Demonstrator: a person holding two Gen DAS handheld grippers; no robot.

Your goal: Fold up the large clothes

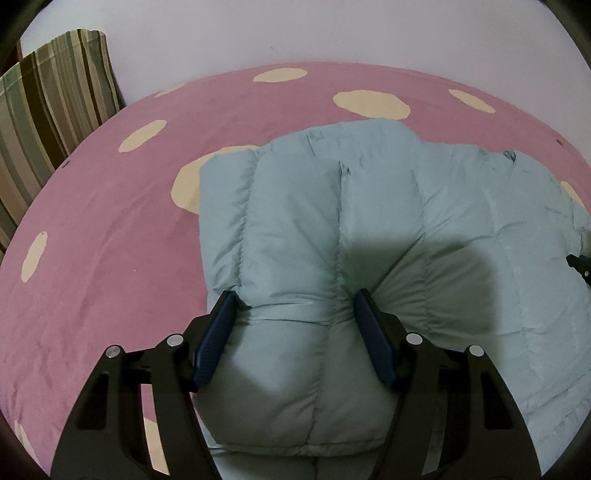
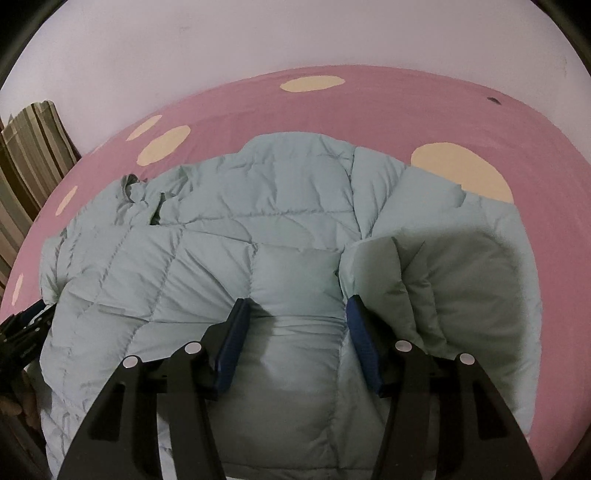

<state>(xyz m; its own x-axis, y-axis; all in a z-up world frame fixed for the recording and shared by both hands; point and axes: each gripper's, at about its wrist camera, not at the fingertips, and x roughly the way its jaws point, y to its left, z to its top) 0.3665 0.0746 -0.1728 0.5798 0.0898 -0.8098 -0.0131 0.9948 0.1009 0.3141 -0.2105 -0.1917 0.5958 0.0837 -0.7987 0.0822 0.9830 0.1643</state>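
1. Pale blue-green quilted down jacket (image 1: 369, 221) fills the near part of both wrist views; it lies on a pink bed sheet (image 1: 110, 258) with cream spots, towards the near edge of the bed.
2. Left gripper (image 1: 295, 306): jaws spread, a rolled, padded section of the jacket between them; the blue pads (image 1: 216, 332) sit against the bulge on both sides, but whether they actually pinch it I cannot tell; reads as open.
3. Right gripper (image 2: 295, 310): jaws spread, a padded panel between them; fabric looks loosely bracketed, not clamped.
4. Step in hand, by my judgement: taking hold of the near hem or fold edge for the next fold; to do it well, both grippers should bite the same layer at matching depth, close fully through the puffy fill, and lift together so the fold line stays straight.
5. Further out: the far side of the jacket is crumpled near its collar area (image 2: 133, 188); a folded-over flap (image 2: 443, 266) stands up on the right.
6. Far: striped fabric (image 1: 55, 103) at the left bed edge, against a plain wall (image 1: 332, 33).
7. Hidden or unclear: the jacket's near hem is cut off under the grippers; sleeves not identifiable; each view shows only a sliver of the other gripper at its side edge.
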